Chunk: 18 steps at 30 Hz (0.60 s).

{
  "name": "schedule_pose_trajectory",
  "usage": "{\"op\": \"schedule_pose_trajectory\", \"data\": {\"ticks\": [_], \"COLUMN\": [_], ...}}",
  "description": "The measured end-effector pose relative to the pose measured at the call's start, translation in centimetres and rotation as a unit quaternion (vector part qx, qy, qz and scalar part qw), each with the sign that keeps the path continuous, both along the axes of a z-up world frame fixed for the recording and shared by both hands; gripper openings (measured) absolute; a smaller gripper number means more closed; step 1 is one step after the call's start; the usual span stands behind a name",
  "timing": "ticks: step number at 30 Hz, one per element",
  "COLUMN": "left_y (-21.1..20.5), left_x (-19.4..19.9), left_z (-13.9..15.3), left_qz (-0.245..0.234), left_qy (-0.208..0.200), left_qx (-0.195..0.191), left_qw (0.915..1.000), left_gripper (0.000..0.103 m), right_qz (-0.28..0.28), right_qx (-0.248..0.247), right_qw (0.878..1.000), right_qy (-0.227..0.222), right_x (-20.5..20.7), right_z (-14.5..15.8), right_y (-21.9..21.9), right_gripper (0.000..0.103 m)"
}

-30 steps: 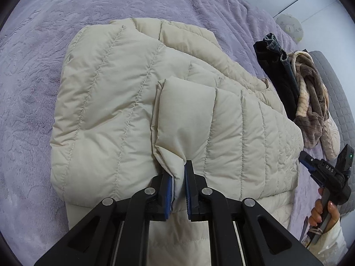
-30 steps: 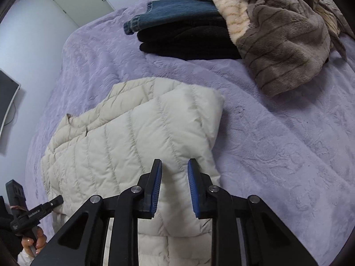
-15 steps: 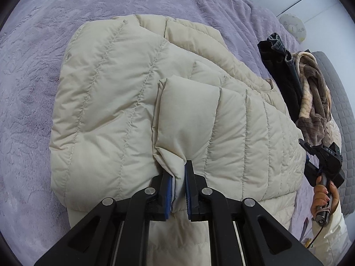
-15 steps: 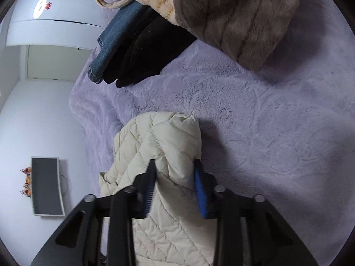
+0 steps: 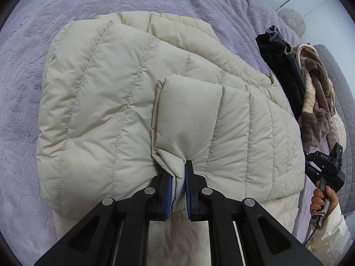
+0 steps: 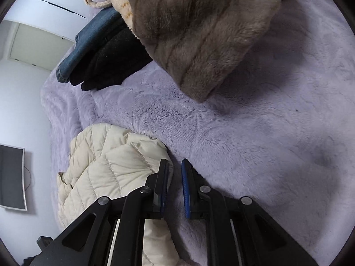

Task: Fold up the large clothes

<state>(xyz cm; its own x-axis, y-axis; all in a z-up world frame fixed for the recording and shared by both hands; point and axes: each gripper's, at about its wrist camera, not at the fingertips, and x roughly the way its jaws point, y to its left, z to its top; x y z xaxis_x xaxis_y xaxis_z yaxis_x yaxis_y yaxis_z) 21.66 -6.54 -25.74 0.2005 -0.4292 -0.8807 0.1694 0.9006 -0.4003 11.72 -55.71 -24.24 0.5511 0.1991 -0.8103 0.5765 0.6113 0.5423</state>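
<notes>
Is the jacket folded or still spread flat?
Partly folded: the jacket lies doubled in layers, its sleeve across it, pinched by the left gripper.

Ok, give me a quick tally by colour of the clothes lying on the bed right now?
Cream: 1, the puffer jacket
Blue: 1, the jeans
Black: 1, the folded black garment
Brown and cream: 1, the striped fleece garment
Total: 4 on the lilac blanket
</notes>
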Motion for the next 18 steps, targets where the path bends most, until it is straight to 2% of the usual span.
{"op": "schedule_pose_trajectory", "data": {"ticks": [4,8,11,14,18], "left_y": [-0.2,-0.6,-0.7,-0.6,-0.1], "left_x": [0.0,0.0,0.0,-0.1,0.2], "left_z": [0.0,0.0,0.1,0.2,0.3], "left_qz": [-0.001,-0.004,-0.004,-0.007,-0.003], "left_qy": [-0.002,-0.004,-0.006,-0.01,-0.009], "left_qx": [0.004,0.008,0.011,0.013,0.007], "left_qw": [1.0,1.0,0.9999,0.9998,0.9999], "left_gripper": [0.012,0.012,0.012,0.012,0.012], "right_qz": [0.005,0.071,0.116,0.119,0.113], "right_qx": [-0.026,-0.041,-0.057,-0.069,-0.077], "right_qw": [0.999,0.996,0.991,0.991,0.99], "right_qy": [-0.025,-0.047,-0.024,0.006,0.014], "right_x": [-1.8,-2.3,-1.9,-1.6,-1.8], "right_z": [2.9,4.5,3.2,0.9,-0.3], "right_y": [1.3,5.0,7.7,8.4,8.3], "right_gripper": [0.013,0.013,0.013,0.012,0.009]}}
